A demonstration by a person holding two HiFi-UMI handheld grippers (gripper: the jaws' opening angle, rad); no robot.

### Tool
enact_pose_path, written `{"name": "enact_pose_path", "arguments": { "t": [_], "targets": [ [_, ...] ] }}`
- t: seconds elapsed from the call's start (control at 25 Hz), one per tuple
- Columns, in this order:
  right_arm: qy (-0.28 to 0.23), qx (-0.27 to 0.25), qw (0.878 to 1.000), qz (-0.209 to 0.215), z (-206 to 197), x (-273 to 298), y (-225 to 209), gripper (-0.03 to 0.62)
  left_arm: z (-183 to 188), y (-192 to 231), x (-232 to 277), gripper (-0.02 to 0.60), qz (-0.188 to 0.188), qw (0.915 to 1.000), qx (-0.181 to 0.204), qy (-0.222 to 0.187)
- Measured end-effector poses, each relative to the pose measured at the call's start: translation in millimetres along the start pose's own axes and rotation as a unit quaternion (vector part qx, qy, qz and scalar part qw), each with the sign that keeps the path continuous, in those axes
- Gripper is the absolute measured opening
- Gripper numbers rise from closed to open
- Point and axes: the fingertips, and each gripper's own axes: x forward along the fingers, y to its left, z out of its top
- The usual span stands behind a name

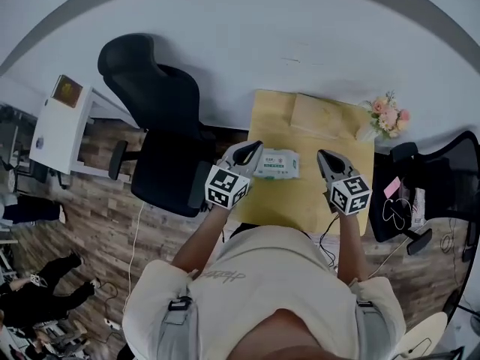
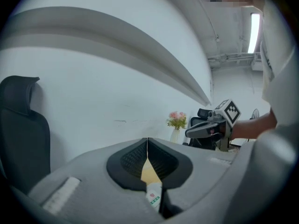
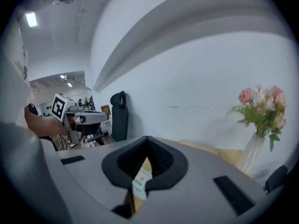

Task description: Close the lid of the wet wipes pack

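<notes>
Just beside left tongs [image 1: 253, 151]: wipes pack [image 1: 277, 164]

Pale wall [image 1: 300, 36] at 12 o'clock, wood-plank floor [image 1: 97, 223] at 8 o'clock, black office chair [image 1: 161, 118] at 10 o'clock, white desk [image 1: 64, 126] at 9 o'clock, 1 ceiling strip light [image 2: 254, 31]

Left gripper [image 1: 253, 148] jaws together, right gripper [image 1: 324, 157] jaws together, both pointing forward

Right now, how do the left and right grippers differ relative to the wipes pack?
The left gripper overlaps the left edge of the wet wipes pack; the right gripper stands clear of its right end, bare table between. Left angles rightward, right angles leftward. Both are shut and empty.
</notes>
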Motion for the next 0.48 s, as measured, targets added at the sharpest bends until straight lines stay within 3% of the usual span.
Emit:
{"name": "enact_pose_path", "arguments": {
  "t": [0.48],
  "targets": [
    [-0.109, -0.054, 0.993, 0.004, 104.4, -35.1, -4.9, 0.002, 97.8, -4.6, 10.0, 0.018, 0.001, 0.9960, 0.054, -0.070]
  ]
}}
